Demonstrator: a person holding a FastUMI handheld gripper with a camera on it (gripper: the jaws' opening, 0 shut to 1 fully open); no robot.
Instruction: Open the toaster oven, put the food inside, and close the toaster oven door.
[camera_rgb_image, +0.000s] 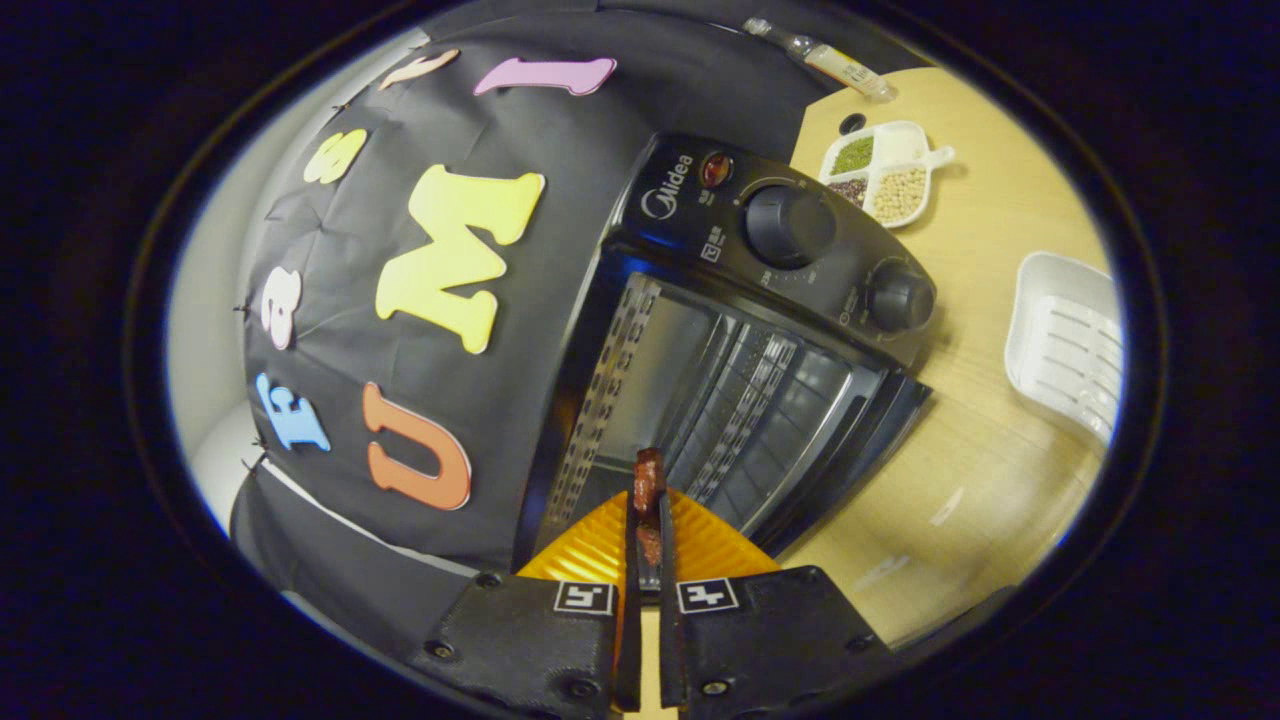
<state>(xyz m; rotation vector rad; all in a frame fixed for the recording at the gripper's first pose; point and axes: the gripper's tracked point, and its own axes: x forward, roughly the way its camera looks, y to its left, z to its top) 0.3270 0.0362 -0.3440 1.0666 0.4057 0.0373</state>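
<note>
- Pinching a reddish-brown piece of food (649, 478), our hand-held gripper (649, 520) has both fingers pressed on it, nearly together.
- Just ahead of the fingers we see the toaster oven (760, 300) with its cavity open; the food sits at the mouth of it, above an orange ribbed sheet (590, 550).
- Beyond the oven's two knobs (790, 225) we find a divided dish of beans and seeds (885, 170) on the wooden surface (980, 460).
- Beside the oven lies a white tray (1065, 345); a bottle (830, 60) lies past the dish.
</note>
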